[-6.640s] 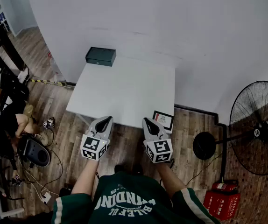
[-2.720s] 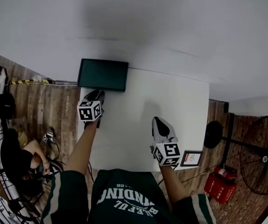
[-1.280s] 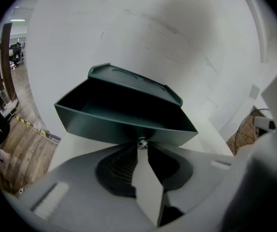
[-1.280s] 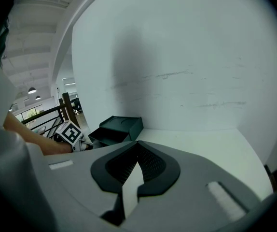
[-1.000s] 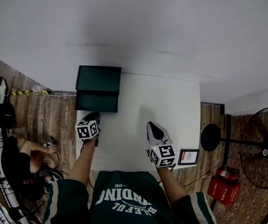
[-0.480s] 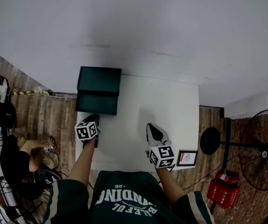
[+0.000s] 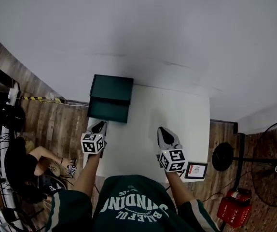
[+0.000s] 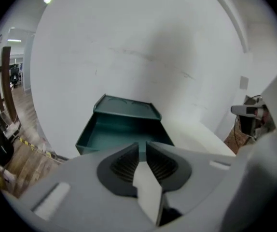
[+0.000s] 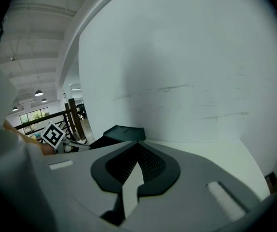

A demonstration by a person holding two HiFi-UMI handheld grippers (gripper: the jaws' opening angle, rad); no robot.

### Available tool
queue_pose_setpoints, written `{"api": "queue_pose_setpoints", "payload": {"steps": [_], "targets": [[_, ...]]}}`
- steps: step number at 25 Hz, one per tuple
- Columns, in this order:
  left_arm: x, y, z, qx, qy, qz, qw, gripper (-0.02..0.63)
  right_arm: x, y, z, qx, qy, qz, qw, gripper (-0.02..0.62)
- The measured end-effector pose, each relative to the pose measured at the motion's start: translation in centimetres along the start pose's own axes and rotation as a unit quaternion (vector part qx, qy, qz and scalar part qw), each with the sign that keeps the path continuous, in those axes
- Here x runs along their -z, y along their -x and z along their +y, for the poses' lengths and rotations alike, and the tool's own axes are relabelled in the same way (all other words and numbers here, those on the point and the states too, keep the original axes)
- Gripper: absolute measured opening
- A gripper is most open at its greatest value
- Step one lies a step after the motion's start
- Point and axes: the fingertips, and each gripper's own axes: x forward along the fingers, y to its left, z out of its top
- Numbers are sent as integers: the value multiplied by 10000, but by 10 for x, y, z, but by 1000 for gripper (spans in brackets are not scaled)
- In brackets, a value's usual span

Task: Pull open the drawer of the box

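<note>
One box (image 7: 112, 88), dark green, sits at the eleven o'clock corner of the one white table (image 7: 177, 124), and its one drawer (image 7: 108, 111) stands pulled out toward the person, open and empty. There are two grippers. The left gripper (image 7: 99, 126) hangs at the table's left edge with the drawer front at its twelve o'clock, near but not touching. In the left gripper view the jaws have just been closing and now leave only a narrow slit with nothing in it, and the drawer's hollow fills the space just past the tips. The right gripper (image 7: 163, 133) is over the table's near half, well apart from the box, which lies at its ten o'clock. Its jaws meet at the tips and hold nothing. Off the table there is one small framed card (image 7: 196, 170) at the five o'clock corner, one standing fan (image 7: 273, 163) at four o'clock, and one red case (image 7: 232, 208) on the wooden floor
</note>
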Motion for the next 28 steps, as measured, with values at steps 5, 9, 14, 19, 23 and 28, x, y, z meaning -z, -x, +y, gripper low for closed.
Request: {"api": "queue_pose_setpoints", "payload": {"steps": [5,9,14,19,23,28], "targets": [[-58,25,-38,303,-753,-605,9949,52,-29,-6,8,-196,174,-257,9993,2],[-95,40,-65,449,-1186,-962,9873,52,-49,-8,11,-252,295,-436,9983,2],[-130,56,-88,634,-1304,-1359,9801,52,-71,-6,9,-185,439,-593,9971,2],[-142,59,-103,733,-1363,-1501,9765,52,-77,-1,8,-152,527,-626,9965,2],[-140,57,-111,803,-1433,-1465,9755,52,-74,3,8,-79,530,-658,9964,2],[-139,56,-119,864,-1420,-1493,9747,52,-68,5,6,-52,481,-636,9968,2]]}}
